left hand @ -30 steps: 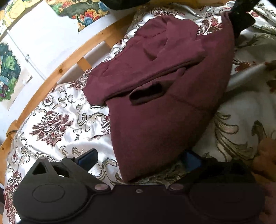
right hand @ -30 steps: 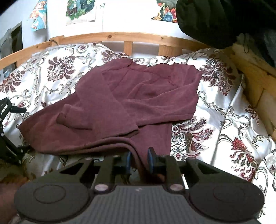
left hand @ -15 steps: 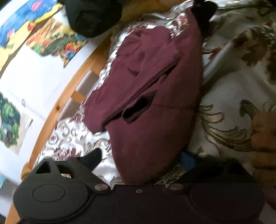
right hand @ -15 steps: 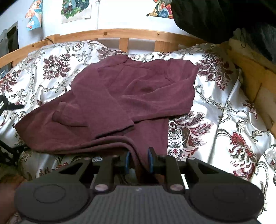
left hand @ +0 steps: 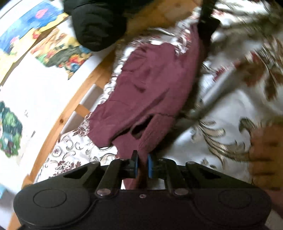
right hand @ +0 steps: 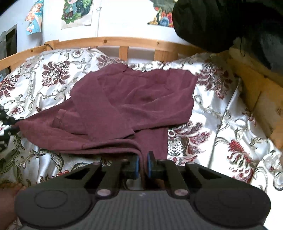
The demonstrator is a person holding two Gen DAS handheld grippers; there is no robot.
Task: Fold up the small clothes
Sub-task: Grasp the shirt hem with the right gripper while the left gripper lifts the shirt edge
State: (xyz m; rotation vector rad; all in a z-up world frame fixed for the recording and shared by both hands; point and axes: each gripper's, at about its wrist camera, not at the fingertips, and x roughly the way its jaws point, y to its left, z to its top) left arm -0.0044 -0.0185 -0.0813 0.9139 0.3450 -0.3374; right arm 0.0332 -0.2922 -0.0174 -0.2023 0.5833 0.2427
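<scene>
We see a dark red sweater (right hand: 134, 104) that lies on a bed with a white bedspread (right hand: 221, 123) printed with flowers. The sleeves are folded over the body of the sweater, and one cuff (right hand: 59, 119) rests on the left part of it in the right wrist view.

The right gripper (right hand: 142, 163) is at the near edge of the sweater. Its fingers (right hand: 136, 165) with blue pads are close together, and a fold of the red cloth is pinched between them. The hem goes from there to the left, a little above the bedspread.

The left gripper (left hand: 141, 164) is at another corner of the same sweater (left hand: 153, 83). Its fingers (left hand: 135, 165) are also narrow and they hold the red cloth between the blue pads. This picture is blurred, mostly on the right side. In the right wrist view we see a small black part at the left edge, touching the far corner of the sweater; it seems to be the left gripper.

In the left wrist view a hand (left hand: 267, 155) shows at the right edge, above the bedspread (left hand: 230, 132).

Behind the bed there is a wooden rail (right hand: 113, 41), and above it a white wall (right hand: 120, 21) with coloured pictures (right hand: 77, 12). A black bundle of cloth (right hand: 221, 24) sits at the top right corner, near the wooden frame.
</scene>
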